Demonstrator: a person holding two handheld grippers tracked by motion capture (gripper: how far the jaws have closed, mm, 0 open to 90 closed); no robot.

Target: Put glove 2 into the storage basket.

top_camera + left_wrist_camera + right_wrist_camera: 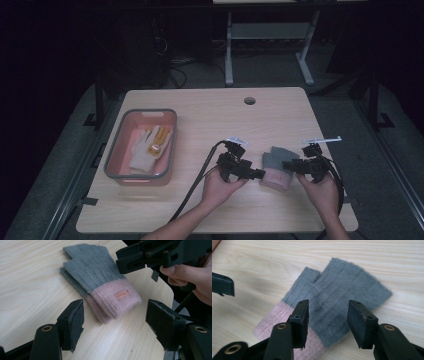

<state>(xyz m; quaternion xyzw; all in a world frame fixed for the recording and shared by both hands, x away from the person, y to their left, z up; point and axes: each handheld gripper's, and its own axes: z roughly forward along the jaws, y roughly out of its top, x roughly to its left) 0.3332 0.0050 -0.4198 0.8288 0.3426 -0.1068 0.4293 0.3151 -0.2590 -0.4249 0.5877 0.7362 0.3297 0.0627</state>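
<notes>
Gloves are the job here, far as I can judge; going left to right: a pink bin point(113, 150) with a grey rim sits at the left of the worktop point(210, 112) with a cream and yellow work glove point(150, 149) lying in it; then comes the left tongs point(257, 174), jaws spread wide with nothing between them, tips just beside the pink cuff of the grey knit glove point(277, 167); that glove lies flat on the worktop right of centre, between the two hands, fingerless end pointing to the far side; at the right the right tongs point(287, 164) hang over the grey part, jaws apart and gripping nothing.

My take on doing this step well: looks like the pick-up is about to happen, so I'd take the cuff, since it's the thickest bit; in the left gripper view it looks like two layers stacked point(100, 282), maybe a pair, so bite deep enough to catch both or one gets left behind; tilt one jaw under the edge and pinch, don't just press down on flat knit; one tongs per end should keep it from flopping on the way to the bin.

Writing: small orange tag point(123, 294) sewn on the cuff has lettering, too small to read; no other brand I can see.
</notes>
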